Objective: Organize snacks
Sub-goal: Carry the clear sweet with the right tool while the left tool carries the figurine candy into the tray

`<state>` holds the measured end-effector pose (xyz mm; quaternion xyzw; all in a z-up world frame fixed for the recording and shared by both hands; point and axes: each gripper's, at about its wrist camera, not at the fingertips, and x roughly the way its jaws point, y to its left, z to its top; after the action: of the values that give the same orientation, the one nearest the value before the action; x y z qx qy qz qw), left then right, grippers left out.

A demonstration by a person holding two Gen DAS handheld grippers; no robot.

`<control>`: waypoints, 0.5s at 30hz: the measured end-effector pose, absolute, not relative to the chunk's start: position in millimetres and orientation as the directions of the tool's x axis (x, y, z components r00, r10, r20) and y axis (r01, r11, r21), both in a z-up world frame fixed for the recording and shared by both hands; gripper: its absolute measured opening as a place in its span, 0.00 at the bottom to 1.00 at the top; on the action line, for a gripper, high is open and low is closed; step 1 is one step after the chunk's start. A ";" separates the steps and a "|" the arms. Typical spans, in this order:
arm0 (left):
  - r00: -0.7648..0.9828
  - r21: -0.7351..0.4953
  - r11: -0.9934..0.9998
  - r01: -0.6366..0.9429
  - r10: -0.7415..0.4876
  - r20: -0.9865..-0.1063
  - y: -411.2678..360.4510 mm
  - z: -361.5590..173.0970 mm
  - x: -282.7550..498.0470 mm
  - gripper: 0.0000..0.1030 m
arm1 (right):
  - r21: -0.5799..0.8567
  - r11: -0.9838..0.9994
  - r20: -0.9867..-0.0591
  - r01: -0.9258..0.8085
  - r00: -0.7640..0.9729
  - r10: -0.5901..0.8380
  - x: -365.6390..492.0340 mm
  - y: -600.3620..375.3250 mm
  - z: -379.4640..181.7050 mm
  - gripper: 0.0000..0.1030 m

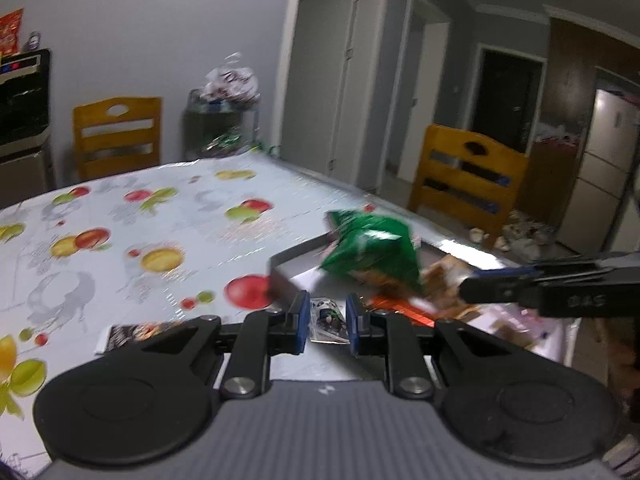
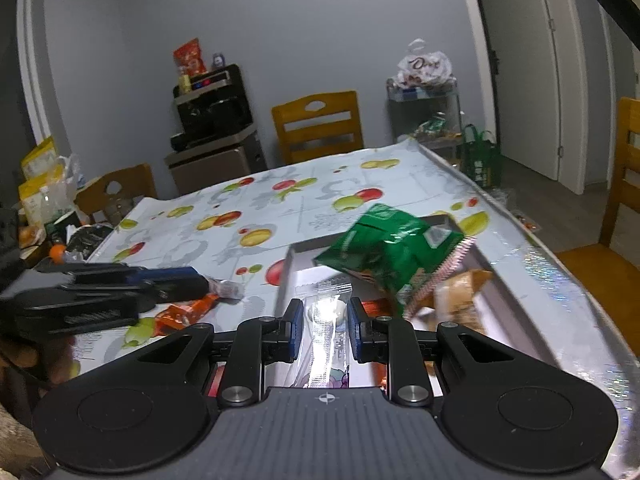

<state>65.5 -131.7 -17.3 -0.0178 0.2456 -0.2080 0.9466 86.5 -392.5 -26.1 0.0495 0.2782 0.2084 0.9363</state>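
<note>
A grey tray (image 2: 286,270) on the fruit-print tablecloth holds a green snack bag (image 2: 390,246), brown packets (image 2: 460,292) and orange packets. My right gripper (image 2: 323,324) is partly open over the tray's near end, above a clear wrapped snack (image 2: 326,320) that lies between the fingers. My left gripper (image 1: 327,322) is shut on a small clear-wrapped snack (image 1: 328,318) left of the tray (image 1: 280,260); from the right wrist view it holds that packet (image 2: 226,288) at its tip. The green bag (image 1: 372,250) looks blurred in the left wrist view.
An orange packet (image 2: 184,314) and a dark packet (image 1: 132,334) lie on the tablecloth left of the tray. Yellow chairs (image 2: 320,126) stand at the far side and the right (image 1: 464,176). A shelf with bags (image 2: 426,108) stands beyond the table's far corner.
</note>
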 end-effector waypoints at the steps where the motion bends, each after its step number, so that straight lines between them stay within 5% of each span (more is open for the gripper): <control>1: 0.788 -0.139 0.906 0.401 -0.418 -0.452 -135.4 -14.0 64.4 0.15 | 0.210 0.911 -0.501 -0.356 0.761 0.412 86.1 -396.2 -25.9 0.24; 15: 0.721 -0.108 0.849 0.517 -0.500 -0.479 -197.7 -21.1 80.5 0.16 | 0.244 0.919 -0.525 -0.310 0.754 0.394 96.4 -415.9 -35.8 0.25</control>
<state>80.5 -197.7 -21.1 0.0166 0.2533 -0.2741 0.9276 96.4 -415.9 -35.8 0.0711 0.2956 0.1885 0.9338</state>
